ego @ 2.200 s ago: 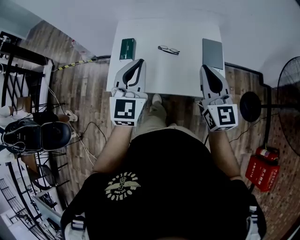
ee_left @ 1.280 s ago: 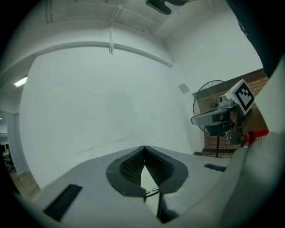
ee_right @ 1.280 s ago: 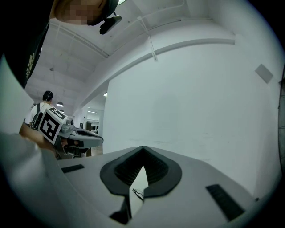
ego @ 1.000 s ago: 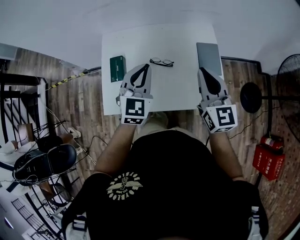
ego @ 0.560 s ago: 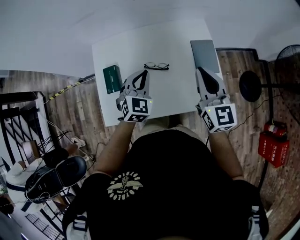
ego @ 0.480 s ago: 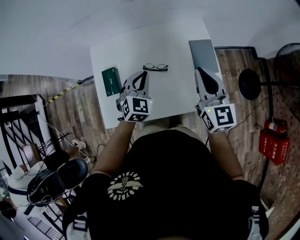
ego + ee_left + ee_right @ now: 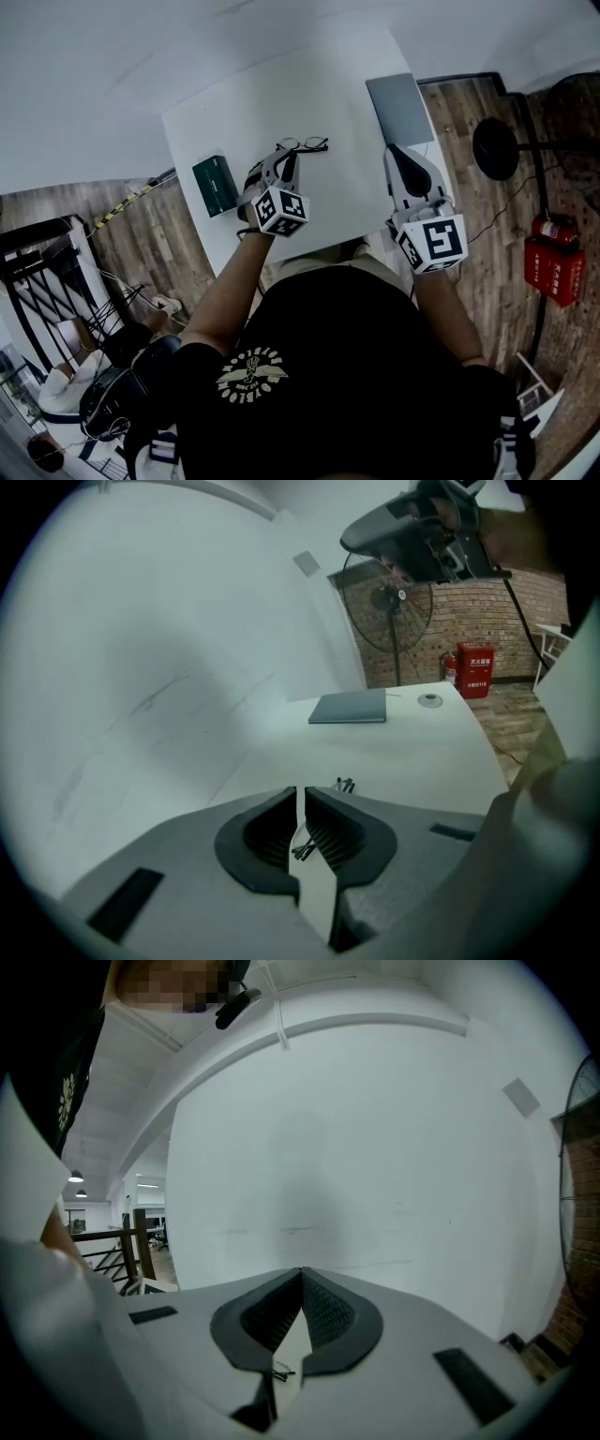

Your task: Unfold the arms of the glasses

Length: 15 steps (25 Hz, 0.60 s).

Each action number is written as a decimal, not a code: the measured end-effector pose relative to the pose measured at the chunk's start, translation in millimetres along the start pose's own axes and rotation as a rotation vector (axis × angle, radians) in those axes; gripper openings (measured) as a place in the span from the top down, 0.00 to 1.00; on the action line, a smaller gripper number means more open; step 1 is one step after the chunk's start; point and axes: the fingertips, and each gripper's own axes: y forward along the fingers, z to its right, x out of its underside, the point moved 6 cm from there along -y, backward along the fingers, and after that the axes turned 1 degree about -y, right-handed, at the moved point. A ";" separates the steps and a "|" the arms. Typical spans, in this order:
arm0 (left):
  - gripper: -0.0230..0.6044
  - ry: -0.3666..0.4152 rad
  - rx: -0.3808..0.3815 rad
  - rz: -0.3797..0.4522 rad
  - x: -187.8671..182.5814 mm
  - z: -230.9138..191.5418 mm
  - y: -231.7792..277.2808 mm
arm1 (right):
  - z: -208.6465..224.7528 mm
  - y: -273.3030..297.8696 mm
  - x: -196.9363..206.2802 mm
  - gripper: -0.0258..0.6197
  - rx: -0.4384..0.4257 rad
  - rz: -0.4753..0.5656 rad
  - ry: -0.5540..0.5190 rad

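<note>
Black thin-framed glasses (image 7: 302, 144) lie folded on the white table (image 7: 281, 94), near its middle. My left gripper (image 7: 285, 155) hovers just short of them with its tips close to the frame. Its jaws stand together with only a thin slit, nothing held. In the left gripper view (image 7: 299, 794) parts of the glasses (image 7: 345, 785) show past the tips and through the slit. My right gripper (image 7: 393, 152) is over the table's right front, shut and empty. In the right gripper view (image 7: 301, 1274) it faces the wall, and the glasses (image 7: 279, 1371) show small below the jaws.
A green box (image 7: 215, 184) lies at the table's left edge, left of my left gripper. A grey flat notebook (image 7: 398, 108) (image 7: 349, 708) lies at the far right. A fan (image 7: 389, 602) and a red fire extinguisher (image 7: 555, 262) stand on the floor at right.
My left gripper has moved forward across the table to just short of the glasses. The right gripper has edged forward over the table's right side. The head view has swung.
</note>
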 end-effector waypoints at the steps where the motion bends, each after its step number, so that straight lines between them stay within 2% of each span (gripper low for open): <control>1: 0.95 0.011 0.016 -0.016 3.5 1.7 8.7 | 1.8 0.9 2.3 0.96 0.007 -0.006 0.005; 10: 0.85 0.123 0.124 -0.184 35.6 6.7 82.7 | 18.9 15.7 15.4 0.96 0.056 -0.055 0.038; 15: 0.83 0.223 0.150 -0.227 40.0 8.7 101.2 | 23.7 22.4 14.8 0.96 0.075 -0.068 0.033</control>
